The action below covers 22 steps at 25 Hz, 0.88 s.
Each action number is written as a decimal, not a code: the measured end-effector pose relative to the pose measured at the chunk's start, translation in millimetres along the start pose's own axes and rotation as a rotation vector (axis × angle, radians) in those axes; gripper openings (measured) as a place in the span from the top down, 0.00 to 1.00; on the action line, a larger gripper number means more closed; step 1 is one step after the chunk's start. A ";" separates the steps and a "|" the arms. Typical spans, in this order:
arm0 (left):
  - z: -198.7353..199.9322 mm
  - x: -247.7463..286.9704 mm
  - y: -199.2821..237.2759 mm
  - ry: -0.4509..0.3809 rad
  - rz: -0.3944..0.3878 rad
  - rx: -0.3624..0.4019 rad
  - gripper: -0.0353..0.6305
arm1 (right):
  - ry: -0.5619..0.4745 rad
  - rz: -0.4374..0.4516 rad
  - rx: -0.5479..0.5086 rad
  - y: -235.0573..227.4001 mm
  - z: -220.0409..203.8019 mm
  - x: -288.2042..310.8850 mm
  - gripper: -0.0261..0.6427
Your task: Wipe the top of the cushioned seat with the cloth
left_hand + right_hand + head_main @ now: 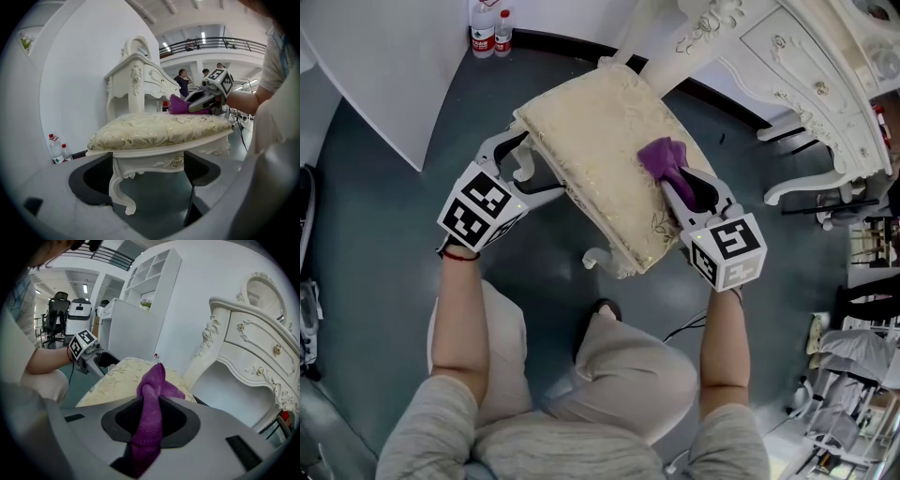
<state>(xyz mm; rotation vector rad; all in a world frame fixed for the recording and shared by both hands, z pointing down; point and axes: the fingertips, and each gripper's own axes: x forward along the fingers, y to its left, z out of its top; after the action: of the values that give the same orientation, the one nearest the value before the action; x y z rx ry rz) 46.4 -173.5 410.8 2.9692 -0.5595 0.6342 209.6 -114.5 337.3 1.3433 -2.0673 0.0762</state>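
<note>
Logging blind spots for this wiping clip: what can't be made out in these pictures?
- Left gripper view: whether the left gripper presses its pads on the seat frame, which fills the gap between them.
- Head view: the part of the cushioned seat beneath the cloth and the right gripper is covered by them.
- Head view: the labels on the bottles are too small to read.
</note>
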 end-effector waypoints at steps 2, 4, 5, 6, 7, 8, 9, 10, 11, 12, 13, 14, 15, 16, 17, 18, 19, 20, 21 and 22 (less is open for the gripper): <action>-0.2 -0.5 -1.3 0.001 -0.004 0.003 0.24 | -0.009 0.020 -0.010 12.7 2.7 -2.8 0.82; -0.7 -0.9 -2.5 0.006 -0.007 0.009 0.24 | -0.019 0.039 -0.018 25.5 5.2 -5.9 0.82; -0.9 -0.9 -3.0 0.009 -0.007 0.013 0.24 | -0.023 0.050 -0.026 31.9 6.8 -7.2 0.82; -1.1 -0.8 -3.5 0.011 -0.006 0.017 0.24 | -0.027 0.060 -0.034 37.9 8.1 -8.5 0.82; -1.2 -0.7 -4.1 0.013 -0.007 0.020 0.24 | -0.032 0.069 -0.041 43.3 9.1 -9.6 0.82; -1.0 -0.8 -4.8 0.013 -0.008 0.023 0.24 | -0.036 0.076 -0.046 48.1 9.8 -10.8 0.82; -0.3 -0.9 -5.7 0.012 -0.011 0.025 0.24 | -0.041 0.084 -0.050 52.5 10.4 -11.9 0.82; 0.9 -1.1 -6.8 0.010 -0.014 0.028 0.24 | -0.045 0.092 -0.052 56.5 10.8 -13.3 0.82; 2.7 -1.4 -8.1 0.006 -0.016 0.030 0.24 | -0.050 0.099 -0.053 60.1 11.1 -14.7 0.82; 4.5 -1.9 -9.6 0.004 -0.019 0.034 0.24 | -0.054 0.105 -0.054 63.5 11.2 -16.2 0.82; 5.9 -2.5 -11.3 0.002 -0.023 0.038 0.24 | -0.057 0.111 -0.054 66.6 11.3 -17.7 0.82; 7.3 -3.2 -12.9 0.001 -0.026 0.043 0.24 | -0.059 0.116 -0.055 69.4 11.4 -19.0 0.82; 9.0 -4.2 -14.4 -0.001 -0.029 0.049 0.24 | -0.061 0.121 -0.056 72.0 11.5 -20.3 0.82; 11.3 -5.5 -16.0 -0.005 -0.033 0.056 0.24 | -0.063 0.125 -0.057 74.4 11.6 -21.5 0.82; 14.0 -7.2 -17.6 -0.009 -0.037 0.064 0.24 | -0.067 0.129 -0.056 76.8 11.7 -22.8 0.82; 17.3 -9.1 -19.1 -0.015 -0.041 0.070 0.24 | -0.070 0.134 -0.056 79.3 11.8 -24.4 0.82; 20.9 -11.1 -20.2 -0.023 -0.042 0.076 0.24 | -0.074 0.140 -0.056 82.2 11.9 -26.3 0.82; 24.8 -13.2 -21.2 -0.032 -0.043 0.080 0.24 | -0.078 0.147 -0.059 85.7 11.8 -28.5 0.82; 28.5 -15.1 -22.3 -0.042 -0.043 0.084 0.24 | -0.079 0.156 -0.065 89.8 11.4 -31.0 0.82; 31.8 -16.7 -23.5 -0.051 -0.044 0.088 0.24 | -0.079 0.167 -0.075 94.3 10.5 -33.7 0.82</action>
<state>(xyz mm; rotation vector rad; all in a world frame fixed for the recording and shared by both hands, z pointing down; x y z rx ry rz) 52.9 -149.9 375.5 3.0788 -0.4797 0.5962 134.5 -47.5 338.2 1.1445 -2.2236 0.0177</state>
